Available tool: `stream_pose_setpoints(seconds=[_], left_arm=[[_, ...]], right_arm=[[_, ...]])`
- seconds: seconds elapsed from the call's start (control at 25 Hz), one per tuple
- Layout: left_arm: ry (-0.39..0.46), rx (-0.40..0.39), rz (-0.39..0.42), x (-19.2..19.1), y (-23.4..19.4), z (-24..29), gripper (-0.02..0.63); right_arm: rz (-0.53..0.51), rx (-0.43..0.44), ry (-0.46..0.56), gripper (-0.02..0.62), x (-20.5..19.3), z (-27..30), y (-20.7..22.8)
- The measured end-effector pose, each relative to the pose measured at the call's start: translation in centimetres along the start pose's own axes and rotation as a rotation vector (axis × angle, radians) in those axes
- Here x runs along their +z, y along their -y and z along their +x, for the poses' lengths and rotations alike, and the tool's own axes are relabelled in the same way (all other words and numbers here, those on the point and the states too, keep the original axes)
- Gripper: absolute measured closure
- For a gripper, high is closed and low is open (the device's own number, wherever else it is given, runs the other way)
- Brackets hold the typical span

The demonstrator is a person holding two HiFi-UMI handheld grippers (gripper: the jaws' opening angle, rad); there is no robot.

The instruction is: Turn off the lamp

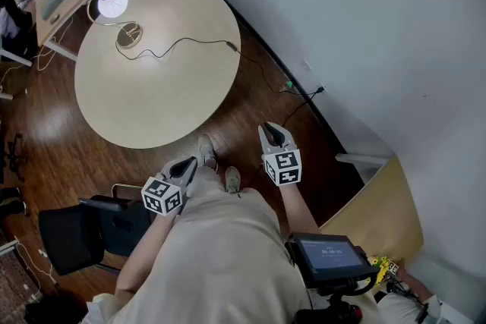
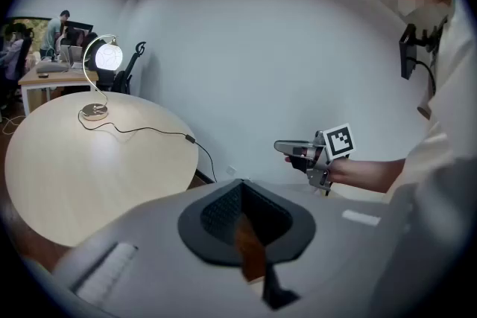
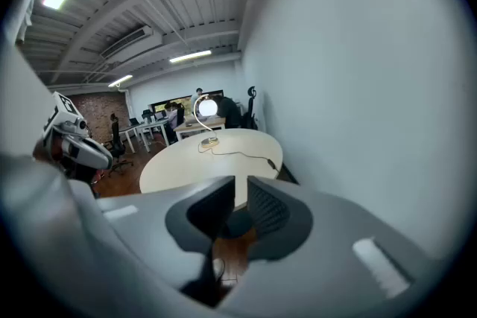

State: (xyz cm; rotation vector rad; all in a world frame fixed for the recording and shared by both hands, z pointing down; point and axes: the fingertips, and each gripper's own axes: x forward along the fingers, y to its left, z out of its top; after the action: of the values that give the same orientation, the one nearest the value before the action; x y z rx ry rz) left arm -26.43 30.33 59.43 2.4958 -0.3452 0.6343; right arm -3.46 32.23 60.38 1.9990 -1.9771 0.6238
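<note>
The globe desk lamp (image 1: 112, 2) glows at the upper left, on the far rim of the round tabletop (image 1: 152, 99), its cord (image 1: 182, 45) snaking right across the wood and off the edge. Well short of it, at lower centre, the left gripper (image 1: 188, 165) and right gripper (image 1: 273, 134) hang over the floor, tipped gently downward, probably carried at rest for the walk in. Left fingers (image 2: 216, 212) look pressed together at the tips, right fingers (image 3: 272, 208) a slim crack apart, both empty, since a switch likely wants a poke, not a grasp.
</note>
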Motion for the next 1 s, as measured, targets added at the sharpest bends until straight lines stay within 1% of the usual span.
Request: stream_pose_setpoints(seconds=[0.16,0.28,0.4,0.48,0.6,0.72,0.88,1.0], left_arm=[[-0.036,-0.016,-0.024,1.4,-2.5,0.8,0.606],[-0.048,-0.029,-0.044,2.9,-4.9,1.2,0.606],[-0.045,-0.049,-0.050,4.7,-6.9,1.9,0.606],[-0.026,-0.069,-0.058,6.2,-7.8,2.4,0.606],[0.019,-0.125,-0.065,8.7,-8.2,2.9,0.606],[0.036,-0.176,-0.070,10.0,-8.5,3.7,0.606],[0.067,-0.252,-0.146,11.3,-9.4,4.3,0.606],[0.089,-0.302,-0.160,13.0,-9.7,4.6,0.606]], right_arm=[[0.008,-0.004,0.020,0.549,1.9,2.3,0.4],[0.002,-0.005,0.032,0.549,3.8,4.4,0.0],[-0.009,-0.015,0.035,0.549,5.6,6.0,-0.3],[-0.016,-0.026,0.035,0.549,6.5,6.9,-0.1],[-0.029,-0.039,0.030,0.549,8.0,8.3,0.2],[-0.061,-0.046,0.018,0.549,9.0,9.4,0.2],[-0.085,-0.052,-0.003,0.549,9.9,10.8,0.0],[-0.094,-0.059,-0.017,0.549,10.6,11.8,0.2]])
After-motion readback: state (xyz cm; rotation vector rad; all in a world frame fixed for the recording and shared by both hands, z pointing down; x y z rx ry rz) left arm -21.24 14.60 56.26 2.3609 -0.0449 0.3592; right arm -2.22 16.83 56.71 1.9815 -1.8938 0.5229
